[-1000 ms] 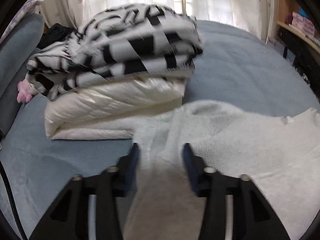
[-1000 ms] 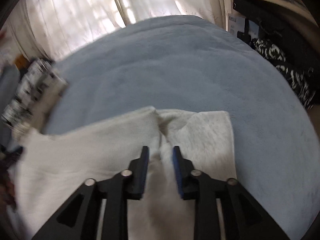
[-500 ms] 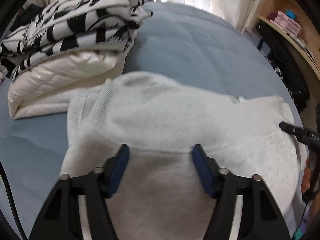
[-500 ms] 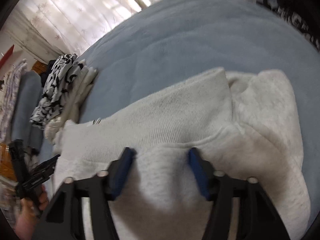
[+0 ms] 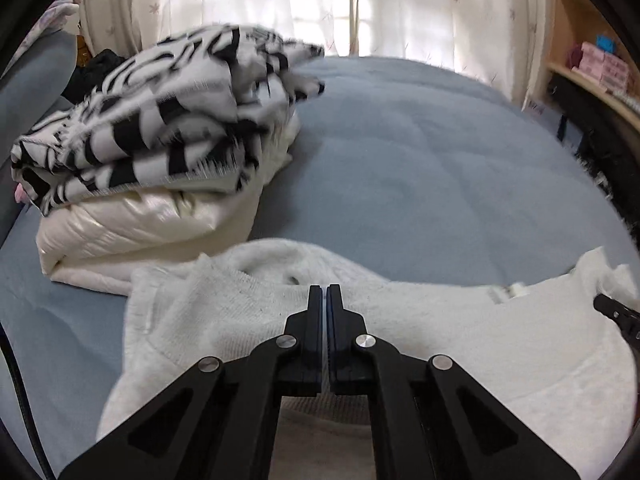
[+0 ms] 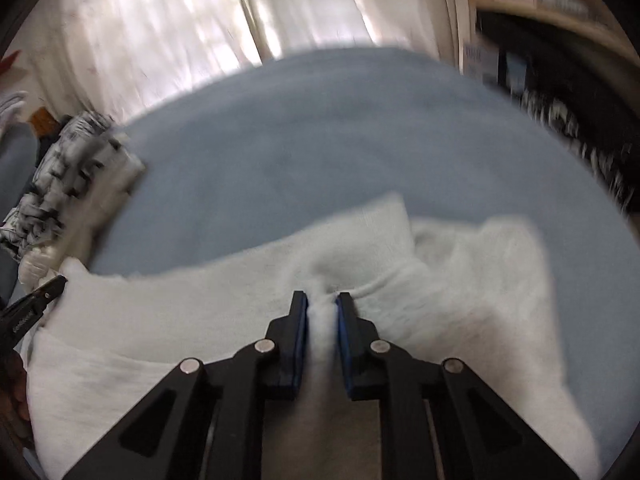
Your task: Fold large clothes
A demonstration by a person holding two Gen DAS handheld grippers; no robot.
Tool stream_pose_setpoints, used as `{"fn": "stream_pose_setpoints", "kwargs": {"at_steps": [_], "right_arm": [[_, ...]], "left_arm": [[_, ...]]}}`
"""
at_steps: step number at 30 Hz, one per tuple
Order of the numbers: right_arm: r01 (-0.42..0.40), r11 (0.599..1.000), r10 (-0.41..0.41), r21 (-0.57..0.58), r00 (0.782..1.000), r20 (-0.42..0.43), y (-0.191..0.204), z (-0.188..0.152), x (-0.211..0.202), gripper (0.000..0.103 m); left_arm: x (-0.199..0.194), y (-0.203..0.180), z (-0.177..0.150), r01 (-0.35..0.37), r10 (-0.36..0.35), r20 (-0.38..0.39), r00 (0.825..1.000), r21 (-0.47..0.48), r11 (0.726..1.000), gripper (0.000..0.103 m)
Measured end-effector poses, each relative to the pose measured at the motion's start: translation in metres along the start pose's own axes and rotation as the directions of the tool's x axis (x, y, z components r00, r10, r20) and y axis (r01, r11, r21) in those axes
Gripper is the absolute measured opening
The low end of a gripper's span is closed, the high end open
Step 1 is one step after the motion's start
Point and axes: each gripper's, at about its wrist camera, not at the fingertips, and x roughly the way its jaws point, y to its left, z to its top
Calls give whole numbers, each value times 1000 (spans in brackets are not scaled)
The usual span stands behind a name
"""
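Observation:
A white fleece sweater (image 5: 460, 332) lies spread on the blue bed cover (image 5: 440, 168), partly folded over. My left gripper (image 5: 324, 292) is shut over its left part; its jaws meet with no cloth visible between them. My right gripper (image 6: 322, 300) is shut on a pinched ridge of the same sweater (image 6: 200, 320) near its right end. The other gripper's tip shows at the edge of each view.
A stack of folded clothes stands at the left of the bed: a black-and-white patterned top (image 5: 160, 120) over a shiny cream jacket (image 5: 132, 224). It also shows in the right wrist view (image 6: 68, 184). Curtains (image 5: 320, 4) hang behind; shelves (image 5: 592, 72) stand at the right.
Both grippers were open over the sweater half a second ago and have now closed. The right one has pinched up a ridge of cloth. Both views have tilted lower toward the bed.

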Motion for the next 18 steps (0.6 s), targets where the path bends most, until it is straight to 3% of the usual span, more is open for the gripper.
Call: {"fn": "stream_pose_setpoints", "kwargs": {"at_steps": [1, 3, 5, 8, 9, 11, 14, 18], "right_arm": [[-20, 1000, 21, 24, 1000, -8, -3, 1, 2, 19], [-113, 991, 115, 73, 993, -27, -17, 8, -7, 32], [-181, 979, 186, 96, 982, -40, -30, 13, -18, 35], [-249, 960, 247, 127, 968, 35, -57, 23, -47, 41], [-250, 959, 245, 132, 968, 57, -63, 25, -52, 49], [-196, 972, 189, 131, 980, 66, -78, 30, -56, 54], [-212, 966, 220, 146, 974, -45, -89, 30, -34, 54], [-218, 972, 228, 89, 964, -136, -84, 25, -9, 54]], "left_arm": [[3, -4, -5, -9, 9, -7, 1000, 5, 1000, 0], [4, -7, -7, -19, 19, 5, 1000, 19, 1000, 0], [6, -8, -7, -17, 17, 4, 1000, 24, 1000, 0], [13, -8, -2, -26, 26, -2, 1000, 36, 999, 1], [19, -10, 2, -32, 33, -7, 999, 43, 999, 1], [29, -9, 7, -42, 43, -25, 999, 53, 998, 1], [26, -15, 10, -56, 59, -37, 998, 84, 995, 2], [12, -11, 19, -34, 42, -66, 997, 109, 993, 24]]}}
